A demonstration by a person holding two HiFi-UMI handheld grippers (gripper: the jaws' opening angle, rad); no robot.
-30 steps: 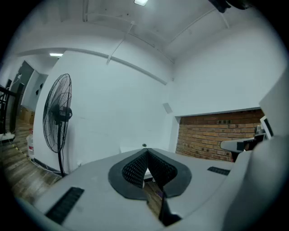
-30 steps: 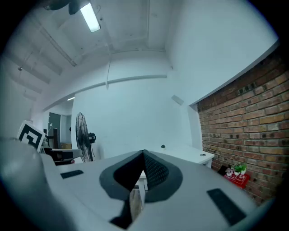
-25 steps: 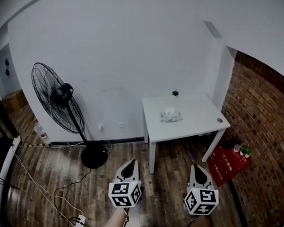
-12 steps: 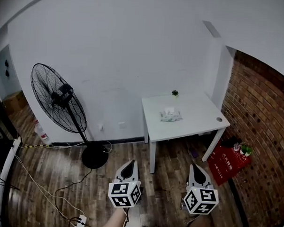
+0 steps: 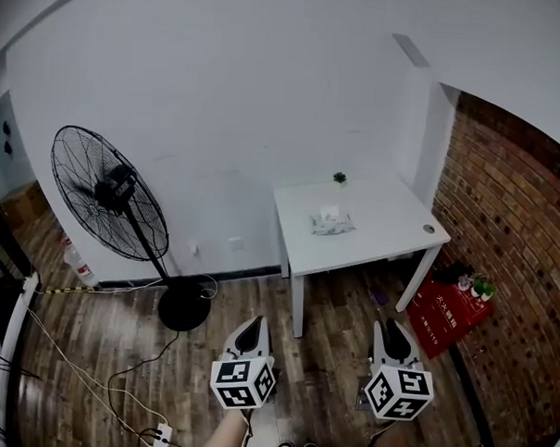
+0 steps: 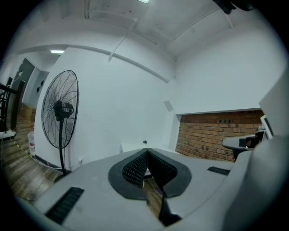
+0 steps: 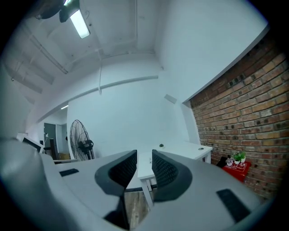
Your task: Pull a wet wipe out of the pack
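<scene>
White room, wood floor. White table (image 5: 391, 223) at far wall, wet wipe pack (image 5: 332, 222) mid-top, long axis L-R. Left gripper (image 5: 250, 330) tips together, empty; right gripper (image 5: 391, 334) narrow gap, empty. Pack well ahead, betw. the 2.

Smooth matt white table (image 5: 383, 237), plastic-film wipe pack (image 5: 333, 223), dark wood-plank floor (image 5: 99, 342), rough red brick wall (image 5: 524, 266), black wire-metal fan (image 5: 113, 188)

Cool, even indoor light fills all 3 views, with soft shadows. A ceiling lamp (image 7: 80, 23) glares at upper left; fisheye bending and dark corners ring both gripper views.
</scene>
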